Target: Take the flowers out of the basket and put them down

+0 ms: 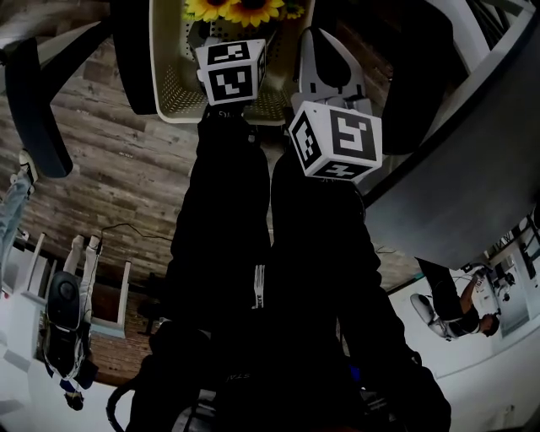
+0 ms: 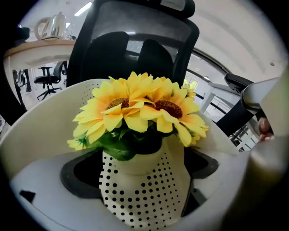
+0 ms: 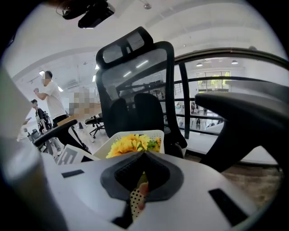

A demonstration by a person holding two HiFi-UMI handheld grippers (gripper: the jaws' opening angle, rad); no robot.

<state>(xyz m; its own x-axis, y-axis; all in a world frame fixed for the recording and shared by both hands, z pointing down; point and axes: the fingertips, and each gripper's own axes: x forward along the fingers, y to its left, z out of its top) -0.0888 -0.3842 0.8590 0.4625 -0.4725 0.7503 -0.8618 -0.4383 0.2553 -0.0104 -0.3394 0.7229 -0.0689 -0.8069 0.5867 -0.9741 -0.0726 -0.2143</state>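
Yellow sunflowers point(image 1: 232, 8) stand in a cream perforated basket point(image 1: 173, 84) on a chair seat. In the left gripper view the sunflowers point(image 2: 140, 108) rise from a pot in cream polka-dot wrapping point(image 2: 144, 194), inside the basket point(image 2: 40, 122). My left gripper point(image 2: 140, 173) is open wide, with the pot between its jaws and a gap on each side. My left gripper point(image 1: 228, 42) reaches into the basket. My right gripper point(image 1: 321, 46) hangs just right of the basket. My right gripper point(image 3: 143, 158) is shut on a scrap of polka-dot wrapping point(image 3: 134, 200). The sunflowers point(image 3: 131, 144) lie ahead of it.
A black office chair back point(image 2: 135, 49) rises behind the basket, and a black armrest point(image 1: 34, 101) juts out at left. A grey curved tabletop point(image 1: 481, 169) fills the right. Below is wood floor point(image 1: 110, 169). People point(image 1: 456, 308) stand around, one in white point(image 3: 52, 99).
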